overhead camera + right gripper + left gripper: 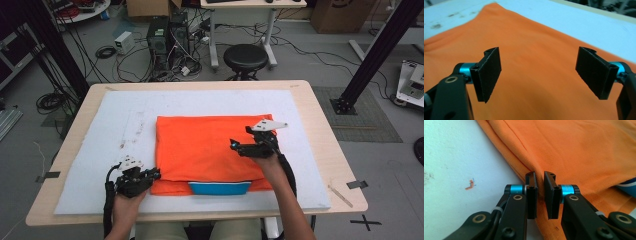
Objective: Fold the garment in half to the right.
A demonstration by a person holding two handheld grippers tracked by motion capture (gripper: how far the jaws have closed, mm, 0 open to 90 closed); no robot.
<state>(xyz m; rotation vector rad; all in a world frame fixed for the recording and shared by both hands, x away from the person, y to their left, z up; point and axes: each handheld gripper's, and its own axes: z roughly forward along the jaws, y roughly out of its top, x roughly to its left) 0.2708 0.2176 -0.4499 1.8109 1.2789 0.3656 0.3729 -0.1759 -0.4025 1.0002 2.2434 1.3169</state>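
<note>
At the lower left of the high view we hold the left tool (156, 174) at the near left corner of the orange shirt (210, 145). In the left gripper view that tool (540, 186) is clenched on a raised fold of the shirt's (584, 152) edge, its jaws nearly together with cloth pinched between them. The shirt lies folded flat on the white mat (115, 125) that covers the tabletop (327, 150), filling the middle of the frame, with a blue collar (220, 188) showing at its near edge. To the right of centre our right tool (233, 145) hovers above the shirt; in the right gripper view it (537, 72) is released, jaws wide apart over the orange cloth (529, 45).
</note>
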